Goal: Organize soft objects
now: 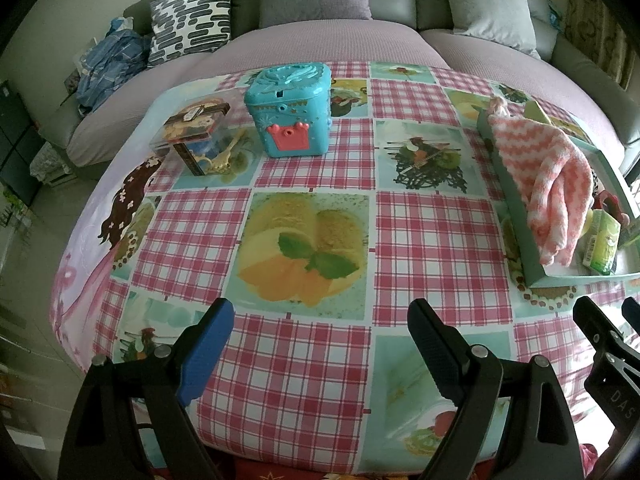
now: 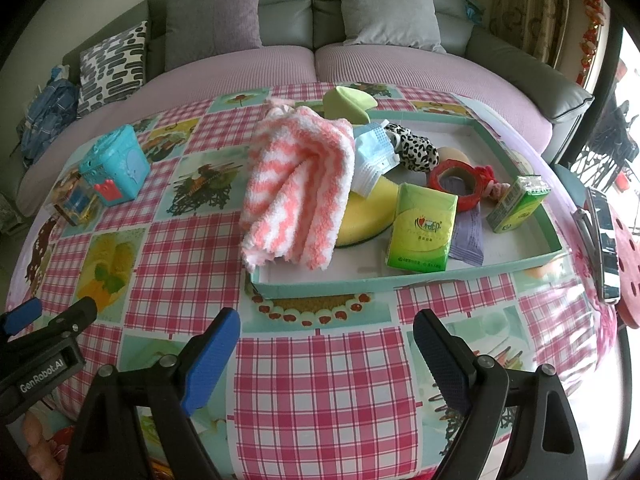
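Note:
A pink-and-white fluffy towel (image 2: 298,184) drapes over the left rim of a teal tray (image 2: 360,280), also in the left wrist view (image 1: 544,184). The tray holds a yellow sponge (image 2: 364,216), a blue face mask (image 2: 374,152), a leopard scrunchie (image 2: 416,148), a red tape roll (image 2: 456,180), two green tissue packs (image 2: 422,228) and a purple sachet (image 2: 468,236). My left gripper (image 1: 320,320) is open and empty over the tablecloth, left of the tray. My right gripper (image 2: 326,328) is open and empty in front of the tray.
A turquoise toy box (image 1: 290,108) and a clear gift box (image 1: 196,136) stand at the table's far left. A phone (image 2: 604,240) lies on a red mat at the right edge. A sofa with cushions (image 2: 280,60) is behind the table.

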`<state>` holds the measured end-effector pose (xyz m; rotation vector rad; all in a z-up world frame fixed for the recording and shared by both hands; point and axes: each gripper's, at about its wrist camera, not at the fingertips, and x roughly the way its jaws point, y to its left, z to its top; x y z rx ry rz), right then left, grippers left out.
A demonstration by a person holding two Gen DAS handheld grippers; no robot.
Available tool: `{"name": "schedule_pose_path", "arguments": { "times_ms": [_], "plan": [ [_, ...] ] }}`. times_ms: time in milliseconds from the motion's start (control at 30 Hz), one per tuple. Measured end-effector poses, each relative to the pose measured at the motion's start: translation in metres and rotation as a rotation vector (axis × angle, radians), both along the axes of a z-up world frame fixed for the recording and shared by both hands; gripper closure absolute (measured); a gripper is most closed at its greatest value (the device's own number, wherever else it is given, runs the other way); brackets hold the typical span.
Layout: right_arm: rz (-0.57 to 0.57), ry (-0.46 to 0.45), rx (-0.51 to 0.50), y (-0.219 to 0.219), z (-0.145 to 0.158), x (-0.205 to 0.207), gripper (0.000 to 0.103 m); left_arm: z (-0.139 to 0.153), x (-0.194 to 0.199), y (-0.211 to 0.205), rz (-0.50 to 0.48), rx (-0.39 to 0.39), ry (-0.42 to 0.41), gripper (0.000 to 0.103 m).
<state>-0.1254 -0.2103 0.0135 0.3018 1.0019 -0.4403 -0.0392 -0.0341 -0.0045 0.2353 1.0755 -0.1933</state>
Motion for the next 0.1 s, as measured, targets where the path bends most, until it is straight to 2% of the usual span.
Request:
{"name": "schedule_pose_path", "arguments": {
  "times_ms": [100],
  "plan": [
    [0.000, 0.000, 0.000, 0.0001, 0.0000, 0.0001, 0.013, 0.0001, -0.0008, -0.0012, -0.006, 0.007, -0.005, 0.014]
  ]
}}
